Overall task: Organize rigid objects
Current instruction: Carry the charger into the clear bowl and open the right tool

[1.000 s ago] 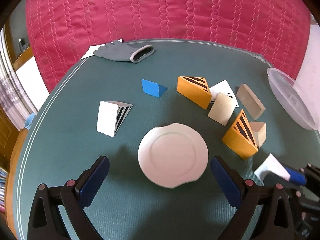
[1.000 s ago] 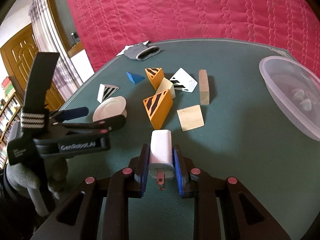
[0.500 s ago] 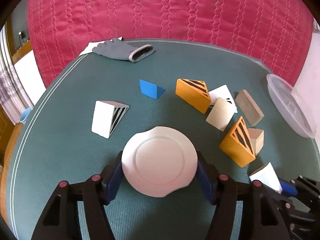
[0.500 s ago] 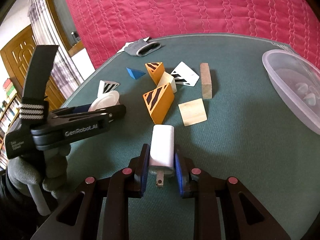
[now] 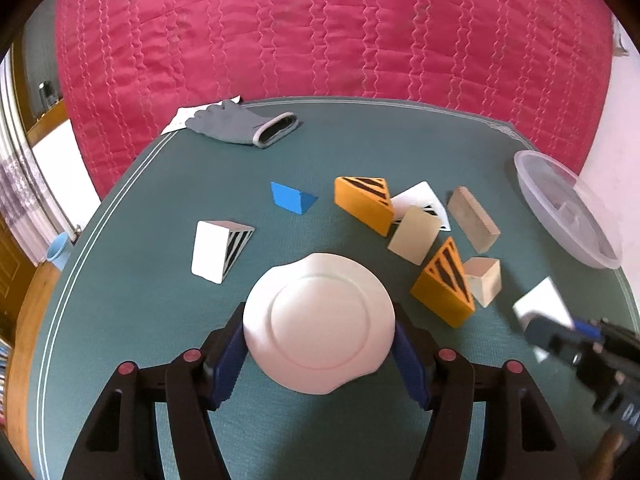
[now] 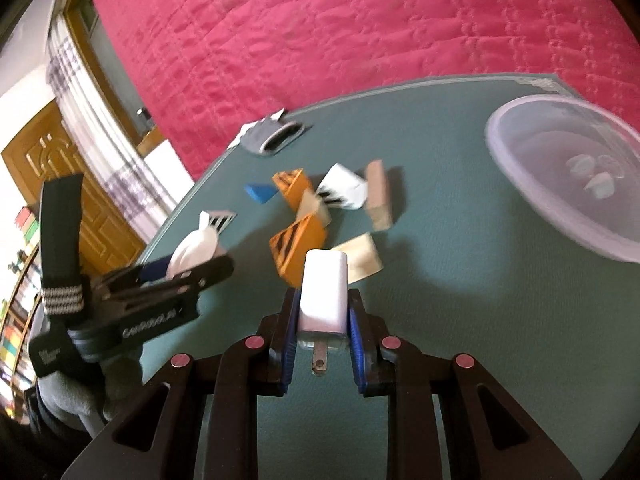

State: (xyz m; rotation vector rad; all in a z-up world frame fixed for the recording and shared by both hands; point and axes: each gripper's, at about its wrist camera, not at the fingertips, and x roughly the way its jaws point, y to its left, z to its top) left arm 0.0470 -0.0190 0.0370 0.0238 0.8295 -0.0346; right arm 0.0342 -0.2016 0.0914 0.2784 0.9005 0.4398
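Since one second ago your left gripper has closed from wide open onto the white plate, and its blue pads now press on both sides of the rim above the green table. Your right gripper holds the white charger between narrow jaws, prong toward the camera. Wooden blocks lie near the clear bowl.

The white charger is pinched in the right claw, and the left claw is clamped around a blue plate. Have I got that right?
Nearly. The plate in the left claw is white, not blue; only the claw's pads are blue. The left wrist view shows it. The white charger is indeed pinched in the right claw.
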